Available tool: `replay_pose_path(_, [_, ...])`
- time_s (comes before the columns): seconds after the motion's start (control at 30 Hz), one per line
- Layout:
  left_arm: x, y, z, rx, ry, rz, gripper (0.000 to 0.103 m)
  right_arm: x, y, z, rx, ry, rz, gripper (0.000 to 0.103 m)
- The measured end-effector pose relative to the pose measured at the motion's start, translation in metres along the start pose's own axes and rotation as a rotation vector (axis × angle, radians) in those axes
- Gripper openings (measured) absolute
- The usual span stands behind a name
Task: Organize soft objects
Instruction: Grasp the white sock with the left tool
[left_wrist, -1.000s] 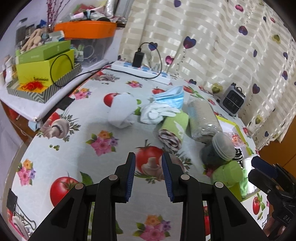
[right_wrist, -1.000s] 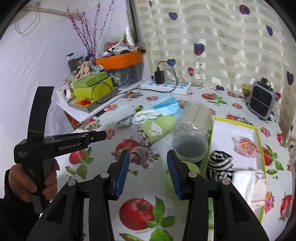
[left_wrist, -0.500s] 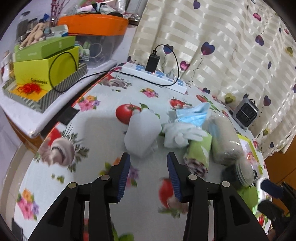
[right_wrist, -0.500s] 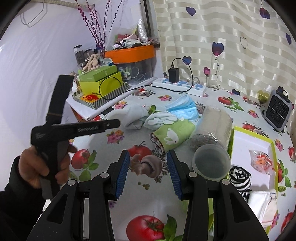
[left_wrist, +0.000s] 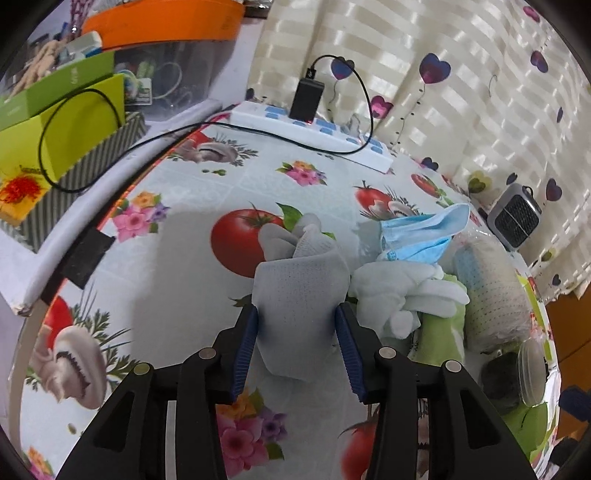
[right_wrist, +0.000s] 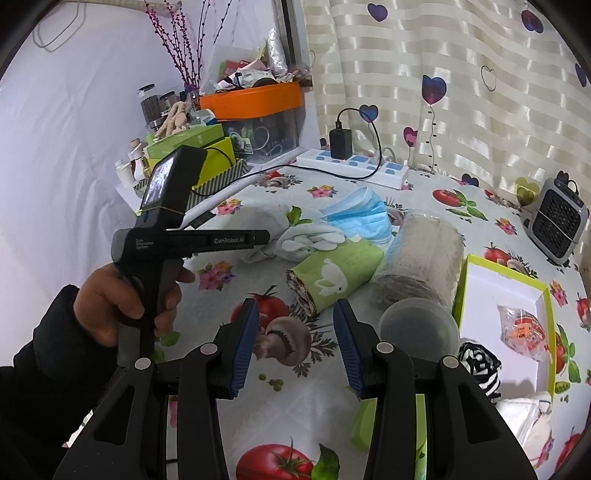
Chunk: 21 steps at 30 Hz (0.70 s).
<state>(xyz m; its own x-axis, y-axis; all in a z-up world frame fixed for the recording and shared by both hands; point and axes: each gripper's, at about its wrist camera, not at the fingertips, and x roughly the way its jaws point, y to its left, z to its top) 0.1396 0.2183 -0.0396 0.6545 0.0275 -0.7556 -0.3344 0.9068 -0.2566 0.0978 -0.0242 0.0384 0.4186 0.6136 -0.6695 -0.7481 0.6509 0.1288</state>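
A pale grey mesh cloth (left_wrist: 299, 273) lies crumpled on the tomato-print table. My left gripper (left_wrist: 297, 310) is down over it, jaws opening, with the cloth between the pads and not squeezed. To its right lie white gloves (left_wrist: 399, 291), a blue face mask (left_wrist: 417, 236), a green rolled towel (left_wrist: 439, 332) and a beige roll (left_wrist: 491, 295). My right gripper (right_wrist: 293, 306) stands open and empty above the table, just short of the green towel (right_wrist: 336, 273). A hand (right_wrist: 110, 306) holds the left gripper's handle at the left of the right wrist view.
A yellow-green tray (right_wrist: 465, 280) at the right holds a striped cloth (right_wrist: 480, 365) and a packet (right_wrist: 521, 328). A clear cup (right_wrist: 417, 328) stands beside it. A power strip (left_wrist: 314, 129) with a cable, stacked boxes (left_wrist: 62, 122) and a small heater (left_wrist: 513, 218) border the table.
My left gripper has moved forward and down to the grey cloth, and its jaws have widened around it. The right gripper has drifted slightly towards the pile.
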Motion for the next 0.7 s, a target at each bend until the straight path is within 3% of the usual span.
replay_pose_path(0.2, [-0.001,0.002,-0.003,0.019,-0.013,-0.002,0.029,0.009,0.002,0.008,-0.003,0.016,0.001,0.043])
replay_pose_path(0.47, [-0.019,0.01,-0.017,-0.003,-0.027,0.02,0.027,0.032,0.012,0.034,-0.011,0.041,-0.002,0.043])
replay_pose_path(0.7, [-0.039,0.026,-0.03,-0.034,-0.052,0.067,0.027,0.088,0.02,0.062,-0.025,0.126,-0.021,0.043])
